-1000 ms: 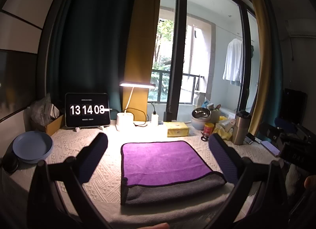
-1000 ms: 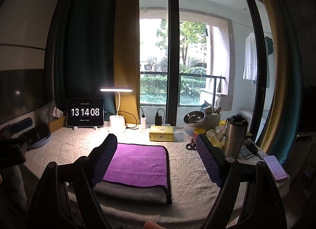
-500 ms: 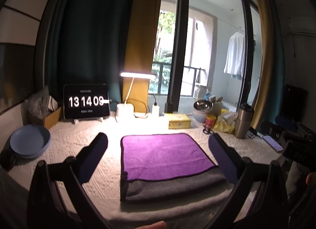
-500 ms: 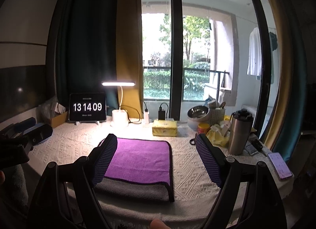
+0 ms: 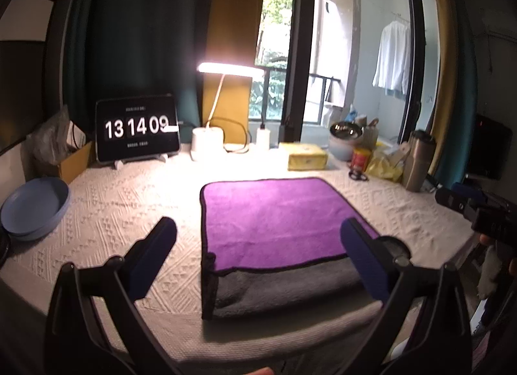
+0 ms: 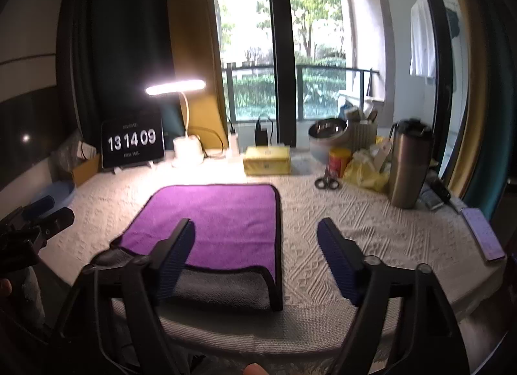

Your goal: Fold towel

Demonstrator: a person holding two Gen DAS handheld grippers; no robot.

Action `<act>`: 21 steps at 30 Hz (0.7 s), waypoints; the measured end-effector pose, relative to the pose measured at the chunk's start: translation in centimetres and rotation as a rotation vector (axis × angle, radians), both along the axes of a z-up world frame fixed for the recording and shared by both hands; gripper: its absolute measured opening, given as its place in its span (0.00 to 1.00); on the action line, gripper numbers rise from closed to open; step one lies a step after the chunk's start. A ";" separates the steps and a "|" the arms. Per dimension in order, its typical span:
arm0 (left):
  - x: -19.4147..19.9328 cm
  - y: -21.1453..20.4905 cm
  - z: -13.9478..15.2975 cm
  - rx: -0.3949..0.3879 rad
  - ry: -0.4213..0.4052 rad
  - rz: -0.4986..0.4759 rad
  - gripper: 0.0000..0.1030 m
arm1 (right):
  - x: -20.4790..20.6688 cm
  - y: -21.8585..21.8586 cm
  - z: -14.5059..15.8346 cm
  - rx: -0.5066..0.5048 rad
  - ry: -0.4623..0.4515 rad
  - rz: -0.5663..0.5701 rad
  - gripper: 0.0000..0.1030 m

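A purple towel (image 5: 278,218) with black trim lies folded on the white textured tablecloth, its grey underlayer (image 5: 284,287) showing along the near edge. It also shows in the right wrist view (image 6: 223,216). My left gripper (image 5: 258,232) is open and empty, held above the near edge with the towel between its fingers. My right gripper (image 6: 257,229) is open and empty above the towel's right near corner. The left gripper shows at the left edge of the right wrist view (image 6: 32,223); the right gripper shows at the right edge of the left wrist view (image 5: 478,210).
At the back stand a clock tablet (image 5: 137,127), a lit desk lamp (image 5: 206,139), a yellow box (image 5: 307,156), a metal bowl (image 6: 326,132), scissors (image 6: 328,182) and a steel tumbler (image 6: 408,168). A blue plate (image 5: 32,208) sits far left. A phone (image 6: 483,234) lies far right.
Both grippers have tilted down and moved closer over the towel, which now fills more of each view. The clock went from 13:14:08 to 13:14:09. The towel has not moved.
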State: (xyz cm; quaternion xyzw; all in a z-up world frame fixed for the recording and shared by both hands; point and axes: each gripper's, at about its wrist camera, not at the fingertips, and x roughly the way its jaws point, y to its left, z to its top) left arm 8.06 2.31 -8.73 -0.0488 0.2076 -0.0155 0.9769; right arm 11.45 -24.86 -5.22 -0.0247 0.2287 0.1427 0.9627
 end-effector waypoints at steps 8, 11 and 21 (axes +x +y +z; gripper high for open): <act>3.4 1.1 -4.4 -0.014 0.138 -0.034 0.86 | 3.0 -0.1 -3.9 0.008 0.106 0.025 0.56; 4.4 1.1 -5.8 -0.012 0.184 -0.040 0.84 | 4.2 -0.3 -5.2 0.025 0.149 0.035 0.52; 5.5 0.9 -8.4 -0.005 0.269 -0.055 0.56 | 6.0 0.2 -8.1 0.008 0.235 0.054 0.39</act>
